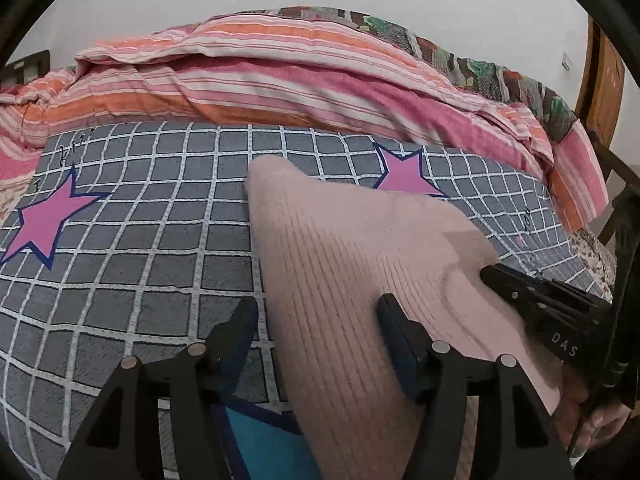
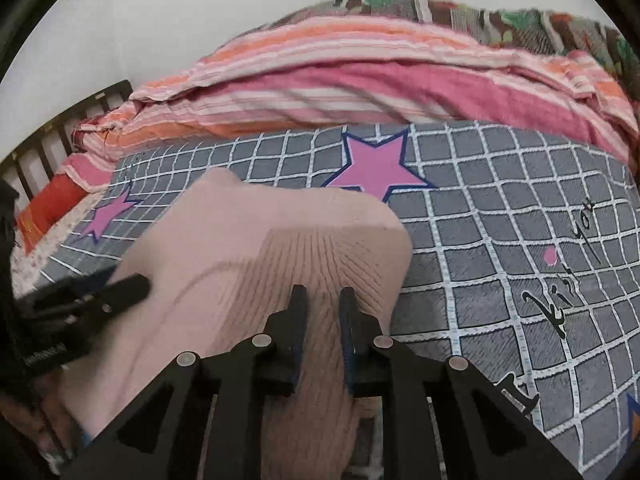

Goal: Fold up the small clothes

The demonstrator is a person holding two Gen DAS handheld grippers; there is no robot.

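Observation:
A pale pink ribbed knit garment (image 1: 340, 256) lies on the grey checked bedsheet (image 1: 140, 240). My left gripper (image 1: 318, 316) is open, its jaws wide apart, straddling the garment's left edge near its near end. My right gripper (image 2: 323, 308) is pinched on a raised fold of the same garment (image 2: 280, 240), with a narrow gap filled by cloth. The right gripper also shows in the left wrist view (image 1: 532, 292) at the garment's right side, and the left gripper shows at the left of the right wrist view (image 2: 92, 292).
A rumpled pink and orange striped quilt (image 1: 260, 76) is piled along the far side of the bed. A dark slatted headboard (image 2: 52, 136) stands at the far left. Pink stars (image 2: 372, 168) are printed on the sheet.

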